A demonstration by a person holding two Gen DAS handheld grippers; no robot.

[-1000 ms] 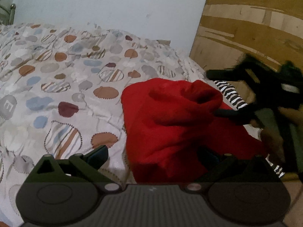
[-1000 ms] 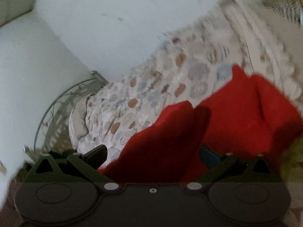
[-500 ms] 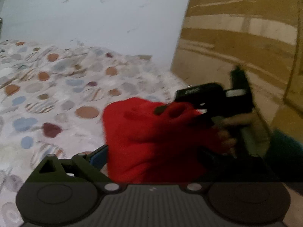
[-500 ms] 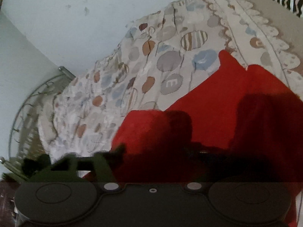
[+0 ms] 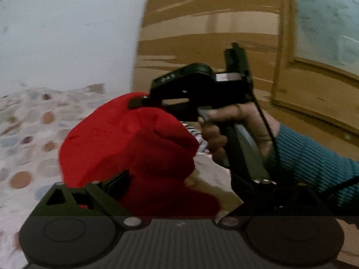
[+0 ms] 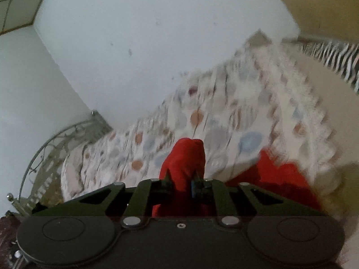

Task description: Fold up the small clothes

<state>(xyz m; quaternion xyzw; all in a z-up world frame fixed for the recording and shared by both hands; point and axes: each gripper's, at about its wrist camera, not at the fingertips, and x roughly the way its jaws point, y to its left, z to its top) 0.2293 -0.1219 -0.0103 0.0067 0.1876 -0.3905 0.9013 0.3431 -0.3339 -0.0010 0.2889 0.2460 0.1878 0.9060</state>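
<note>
A red garment [image 5: 134,148] lies bunched on the patterned bedspread [image 5: 27,134], with one fold pulled upward. In the left wrist view my right gripper [image 5: 136,102], held by a hand in a teal sleeve [image 5: 314,161], pinches the top of that fold. The right wrist view shows its jaws closing on the red garment [image 6: 186,157], with a tuft of cloth sticking out past the pads. My left gripper [image 5: 186,183] is open low in front of the garment. Its left finger [image 5: 116,183] rests beside the cloth, and its right finger is hidden behind the other tool.
A white wall [image 6: 157,56] rises behind the bed. A wooden panel [image 5: 213,22] stands at the right. Zebra-striped fabric [image 6: 332,56] lies at the bed's far edge. A curved metal bed frame [image 6: 51,148] is at the left in the right wrist view.
My right gripper went from wide open to pinched on the red garment and raised a fold of it. The left wrist view swung right toward the wooden panel.
</note>
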